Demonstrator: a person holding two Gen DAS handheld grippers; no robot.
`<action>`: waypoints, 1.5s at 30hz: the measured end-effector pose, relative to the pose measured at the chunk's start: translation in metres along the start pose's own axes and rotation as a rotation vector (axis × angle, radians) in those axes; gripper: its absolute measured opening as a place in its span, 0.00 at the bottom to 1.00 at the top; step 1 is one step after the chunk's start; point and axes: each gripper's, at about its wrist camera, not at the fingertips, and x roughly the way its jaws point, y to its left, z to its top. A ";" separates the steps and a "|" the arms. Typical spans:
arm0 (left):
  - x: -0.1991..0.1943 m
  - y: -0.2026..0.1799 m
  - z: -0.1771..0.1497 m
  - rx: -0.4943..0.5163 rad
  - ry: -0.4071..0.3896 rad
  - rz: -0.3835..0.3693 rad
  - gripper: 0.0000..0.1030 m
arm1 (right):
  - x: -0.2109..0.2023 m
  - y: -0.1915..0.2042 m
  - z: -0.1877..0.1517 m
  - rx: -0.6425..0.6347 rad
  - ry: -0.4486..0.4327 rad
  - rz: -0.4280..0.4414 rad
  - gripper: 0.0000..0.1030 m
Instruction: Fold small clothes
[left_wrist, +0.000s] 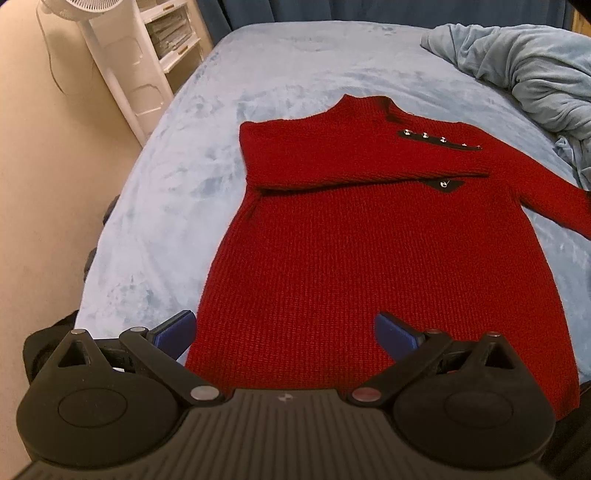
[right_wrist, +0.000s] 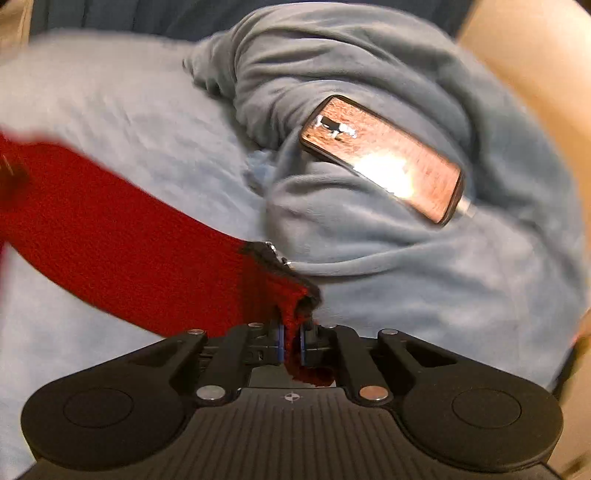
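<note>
Right wrist: sleeve cuff (right_wrist: 291, 295) seemingly between hand-held gripper (right_wrist: 291, 341)

Right gripper (right_wrist: 291, 332), jaws closed on the dark-trimmed cuff (right_wrist: 284, 280) of a red knit sleeve (right_wrist: 122, 243). The sleeve runs left from the gripper across a pale blue bedcover (right_wrist: 92, 110). Beyond the gripper, a smartphone (right_wrist: 384, 158) lies on a rumpled blue-grey blanket (right_wrist: 369, 240).

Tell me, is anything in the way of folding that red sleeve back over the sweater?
Nothing visible. The right hand-held gripper is shut on the sleeve cuff, and the red sweater lies bare. The phone sits aside on the bunched blanket.
</note>
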 end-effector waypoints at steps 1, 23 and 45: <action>0.002 0.001 0.000 -0.004 0.007 -0.009 1.00 | -0.005 -0.007 0.005 0.094 0.020 0.050 0.07; 0.019 0.173 -0.044 -0.406 0.050 0.096 1.00 | -0.146 0.408 0.209 -0.132 -0.057 0.789 0.28; -0.085 0.080 -0.068 -0.137 -0.115 -0.025 1.00 | -0.348 0.191 -0.093 0.043 -0.169 0.356 0.77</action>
